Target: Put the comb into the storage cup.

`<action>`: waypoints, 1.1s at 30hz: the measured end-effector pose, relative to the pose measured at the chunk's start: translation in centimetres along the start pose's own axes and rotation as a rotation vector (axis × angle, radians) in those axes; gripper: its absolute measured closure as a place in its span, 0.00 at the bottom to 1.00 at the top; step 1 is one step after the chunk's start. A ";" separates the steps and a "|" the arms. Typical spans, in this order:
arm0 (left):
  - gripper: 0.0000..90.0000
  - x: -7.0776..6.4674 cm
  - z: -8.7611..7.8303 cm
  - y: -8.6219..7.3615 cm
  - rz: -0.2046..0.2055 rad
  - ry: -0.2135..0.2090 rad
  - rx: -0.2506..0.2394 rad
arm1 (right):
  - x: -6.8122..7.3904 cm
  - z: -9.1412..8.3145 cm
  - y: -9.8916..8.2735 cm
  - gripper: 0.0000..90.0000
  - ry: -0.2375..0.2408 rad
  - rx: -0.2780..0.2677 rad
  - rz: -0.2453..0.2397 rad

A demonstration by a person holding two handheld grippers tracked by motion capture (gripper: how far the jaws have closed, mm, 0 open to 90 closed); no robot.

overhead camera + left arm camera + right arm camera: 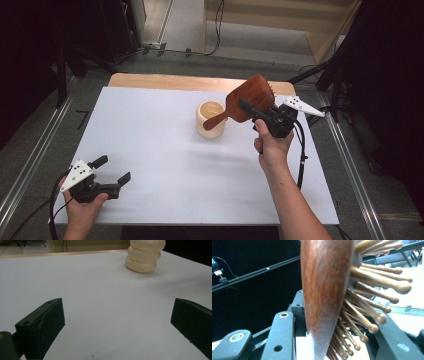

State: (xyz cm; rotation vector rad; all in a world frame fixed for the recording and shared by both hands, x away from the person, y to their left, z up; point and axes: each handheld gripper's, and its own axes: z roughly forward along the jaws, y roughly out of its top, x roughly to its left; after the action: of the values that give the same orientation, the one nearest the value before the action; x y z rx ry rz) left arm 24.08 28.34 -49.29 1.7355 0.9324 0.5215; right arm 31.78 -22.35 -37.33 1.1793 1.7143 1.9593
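Observation:
A wooden paddle hairbrush (250,99) is held in the air over the right half of the white table (165,150), its handle pointing down-left toward a cream ribbed cup (210,119). My right gripper (252,107) is shut on the brush head; in the right gripper view the jaws clamp the dark wood back (324,285) with the wooden bristles (372,297) sticking out to the right. My left gripper (114,169) rests low at the table's front left, open and with nothing between its jaws. In the left gripper view the cream cup (144,255) stands far ahead.
The table's wooden edge (150,80) shows at the far side. Metal rails (35,155) run along both sides of the table. Cables trail from both grippers toward the front edge.

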 end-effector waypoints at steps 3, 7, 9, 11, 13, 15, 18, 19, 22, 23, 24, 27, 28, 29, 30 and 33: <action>0.00 0.0 0.0 0.0 0.000 -0.001 -0.002 | -0.2 0.0 0.3 0.63 -0.006 -0.011 0.000; 0.00 0.0 0.0 0.0 0.001 -0.003 -0.001 | -0.5 0.1 0.7 0.63 -0.013 -0.018 0.001; 0.00 0.0 0.0 0.0 0.000 -0.003 -0.002 | -0.6 0.1 0.7 0.63 -0.018 -0.017 0.004; 0.00 -0.1 0.0 0.0 0.002 -0.005 -0.002 | -0.8 0.2 0.8 0.63 -0.026 -0.017 0.002; 0.00 -0.1 0.1 0.0 0.005 -0.006 -0.001 | -1.0 0.3 0.8 0.63 -0.030 -0.020 0.007; 0.00 -0.1 0.1 0.0 0.011 -0.004 0.006 | -1.1 0.4 0.8 0.63 -0.042 -0.028 0.002; 0.00 -0.2 0.1 0.0 0.014 -0.007 0.003 | -1.3 0.4 0.9 0.63 -0.050 -0.036 0.008; 0.00 -0.1 0.1 0.0 0.014 -0.007 0.003 | -1.4 0.5 1.0 0.63 -0.053 -0.039 0.004; 0.00 -0.2 0.1 0.0 0.015 -0.006 0.003 | -1.8 0.7 1.0 0.63 -0.063 -0.038 0.006; 0.00 -0.2 0.1 0.0 0.017 -0.005 0.005 | -1.9 0.7 1.0 0.63 -0.065 -0.038 0.008; 0.00 -0.2 0.1 0.0 0.018 -0.005 0.006 | -2.0 0.8 1.0 0.63 -0.068 -0.036 0.010; 0.00 -0.3 0.1 0.0 0.020 -0.004 0.006 | -2.2 1.0 0.8 0.63 -0.080 -0.029 0.012; 0.00 -0.3 0.1 0.0 0.019 -0.004 0.005 | -2.3 1.1 0.7 0.63 -0.082 -0.029 0.008; 0.00 -0.2 0.1 0.0 0.020 -0.003 0.005 | -2.4 1.2 0.7 0.63 -0.085 -0.027 0.012; 0.00 -0.2 0.1 0.0 0.019 -0.004 0.005 | -2.4 1.3 0.7 0.63 -0.088 -0.028 0.008; 0.00 -0.3 0.1 0.0 0.020 -0.003 0.006 | -2.6 1.6 0.5 0.63 -0.095 -0.028 0.008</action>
State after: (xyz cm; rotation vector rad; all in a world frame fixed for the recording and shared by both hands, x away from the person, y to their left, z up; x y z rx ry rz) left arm 23.97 28.10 -49.29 1.7518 0.9161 0.5291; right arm 34.70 -23.13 -37.94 1.2507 1.6317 1.8937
